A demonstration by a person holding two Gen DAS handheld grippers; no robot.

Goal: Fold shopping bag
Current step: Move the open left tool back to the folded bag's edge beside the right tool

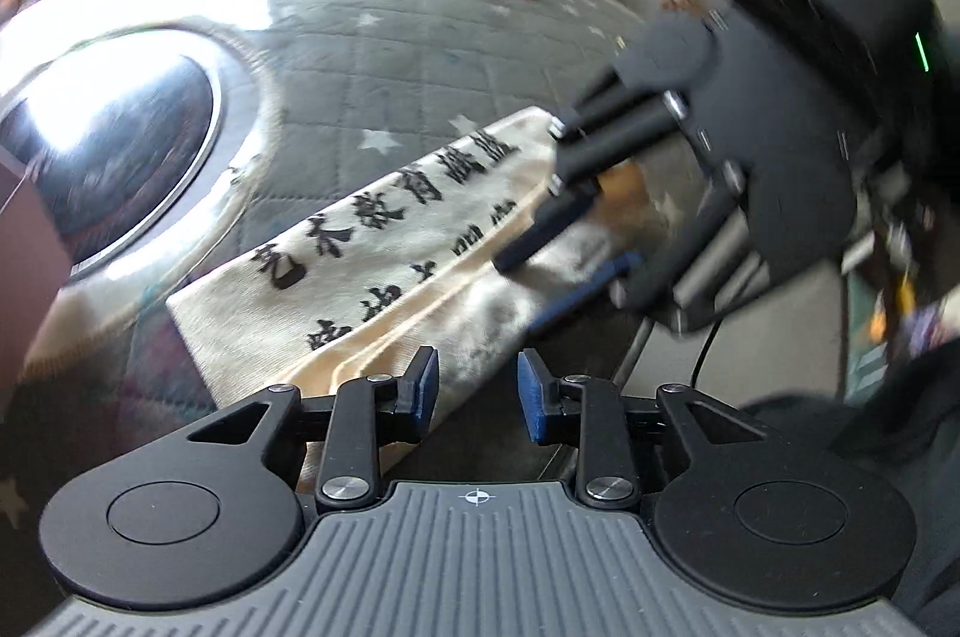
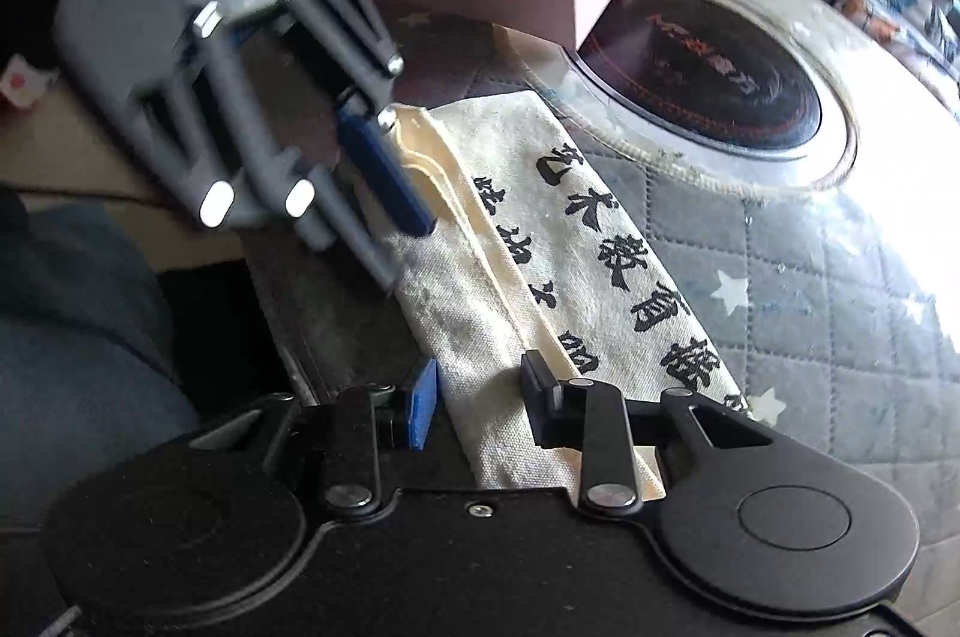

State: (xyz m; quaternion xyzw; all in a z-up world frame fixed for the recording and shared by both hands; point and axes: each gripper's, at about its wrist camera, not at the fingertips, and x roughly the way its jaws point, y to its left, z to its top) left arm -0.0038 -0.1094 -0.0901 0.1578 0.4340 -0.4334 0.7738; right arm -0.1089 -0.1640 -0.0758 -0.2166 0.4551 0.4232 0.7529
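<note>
Bag (image 1: 384,241) folded into a strip on the bench (image 1: 420,37).
Left gripper (image 1: 477,388) parted, empty; right gripper (image 2: 480,397) parted astride the strip, unpinched — fold may spring open.

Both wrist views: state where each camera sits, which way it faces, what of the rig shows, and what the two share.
Left wrist: sits behind the left gripper, looking steeply down along its open fingers at the folded bag; the right gripper shows across it.
Right wrist: sits behind the right gripper, looking down the bag's length; the left gripper shows, blurred.
Shared: the bag, the star-patterned quilted cover, the round dark inset.
</note>
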